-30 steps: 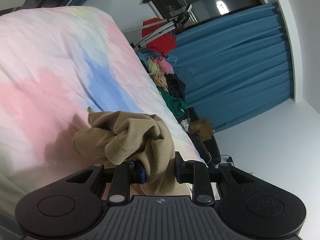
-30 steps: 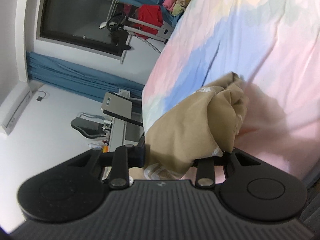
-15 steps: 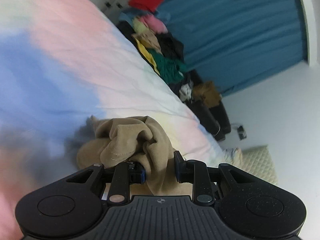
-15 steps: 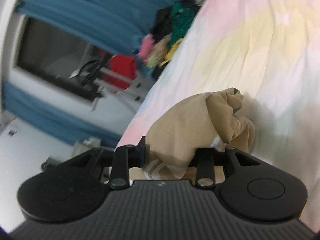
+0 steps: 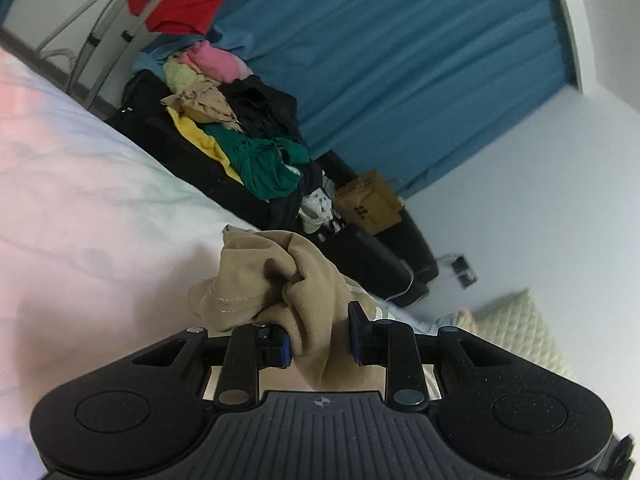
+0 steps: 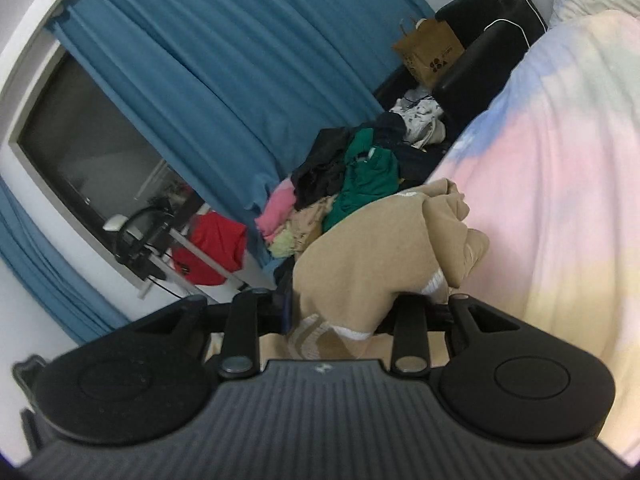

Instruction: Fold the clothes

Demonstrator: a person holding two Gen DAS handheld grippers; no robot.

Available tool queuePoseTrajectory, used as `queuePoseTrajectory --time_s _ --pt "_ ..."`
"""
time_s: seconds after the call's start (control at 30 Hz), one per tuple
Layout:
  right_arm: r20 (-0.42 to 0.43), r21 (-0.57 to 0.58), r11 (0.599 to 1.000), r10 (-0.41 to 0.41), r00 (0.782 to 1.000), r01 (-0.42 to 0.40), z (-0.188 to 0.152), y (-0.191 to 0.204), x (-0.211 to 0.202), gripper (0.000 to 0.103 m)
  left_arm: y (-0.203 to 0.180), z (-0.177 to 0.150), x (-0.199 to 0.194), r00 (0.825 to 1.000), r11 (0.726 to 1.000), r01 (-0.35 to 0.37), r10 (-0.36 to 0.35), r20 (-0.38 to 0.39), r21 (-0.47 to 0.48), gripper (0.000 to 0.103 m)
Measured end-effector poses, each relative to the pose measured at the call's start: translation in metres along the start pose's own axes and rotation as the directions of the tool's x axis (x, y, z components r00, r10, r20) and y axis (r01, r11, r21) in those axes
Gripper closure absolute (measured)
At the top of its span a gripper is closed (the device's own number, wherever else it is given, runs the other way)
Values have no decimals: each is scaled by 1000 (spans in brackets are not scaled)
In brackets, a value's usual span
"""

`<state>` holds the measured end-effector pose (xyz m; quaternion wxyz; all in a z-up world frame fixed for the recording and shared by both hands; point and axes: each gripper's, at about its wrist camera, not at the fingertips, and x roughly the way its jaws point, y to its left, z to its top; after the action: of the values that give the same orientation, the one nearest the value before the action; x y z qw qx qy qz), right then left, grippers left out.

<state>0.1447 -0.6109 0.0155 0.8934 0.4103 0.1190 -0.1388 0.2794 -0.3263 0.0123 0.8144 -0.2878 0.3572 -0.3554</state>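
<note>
Gripping tan garment (image 5: 280, 280), L gripper (image 5: 319, 344) & R gripper (image 6: 344, 312) both clamped.

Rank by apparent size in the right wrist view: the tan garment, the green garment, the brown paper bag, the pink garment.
1. tan garment, though it is nearest the camera
2. green garment
3. brown paper bag
4. pink garment; the last two look close in size

soft even daylight; fisheye-bowed, slightly blurred edges
</note>
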Motion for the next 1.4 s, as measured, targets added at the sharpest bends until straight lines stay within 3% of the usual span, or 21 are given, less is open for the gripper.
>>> queuePoseTrajectory --time_s 0.17,0.27,0.4,0.5,0.57,0.7,0.73,0.87,1.0,1.03,1.07,1.1,1.4 --pt "-126 53 996 -64 990 72 -60 -66 4 68 46 -61 5 995 996 -51 57 -86 71 75" --pt "-174 83 994 -61 983 76 -103 -91 -15 68 77 -102 -12 987 992 -71 84 -134 99 75" --pt "-216 121 988 -73 974 100 -139 -108 -27 67 101 -131 -27 981 984 -85 109 -158 156 70" --pt "-233 157 979 -89 968 128 -145 -108 -29 63 99 -135 -28 976 974 -105 139 -165 202 63" --pt "-280 152 974 -121 952 169 -137 -101 -27 61 90 -134 -32 969 965 -126 169 -180 232 60" --pt "-328 114 961 -203 922 252 -125 -83 -49 61 62 -126 -51 958 933 -157 223 -178 323 38" --pt "-332 95 959 -223 917 267 -123 -80 -60 61 55 -126 -59 957 927 -162 231 -176 338 37" --pt "-245 76 973 -194 950 218 -103 -58 -111 61 23 -125 -95 956 905 -170 248 -159 389 21" --pt "-183 -61 982 -190 965 181 -89 -17 -149 60 -13 -127 -138 969 873 -154 226 -103 463 10" --pt "-168 -83 984 -172 971 160 -88 -7 -159 45 -21 -127 -150 973 864 -147 214 -87 482 8" --pt "-153 -106 985 -154 976 139 -87 2 -170 24 -28 -126 -161 975 858 -149 210 -70 492 4" --pt "-139 -130 985 -136 981 118 -85 12 -180 14 -35 -124 -172 977 851 -152 206 -54 502 3" --pt "0 -351 933 -86 996 81 -93 87 -267 13 -94 -116 -274 984 796 -176 153 89 579 0"
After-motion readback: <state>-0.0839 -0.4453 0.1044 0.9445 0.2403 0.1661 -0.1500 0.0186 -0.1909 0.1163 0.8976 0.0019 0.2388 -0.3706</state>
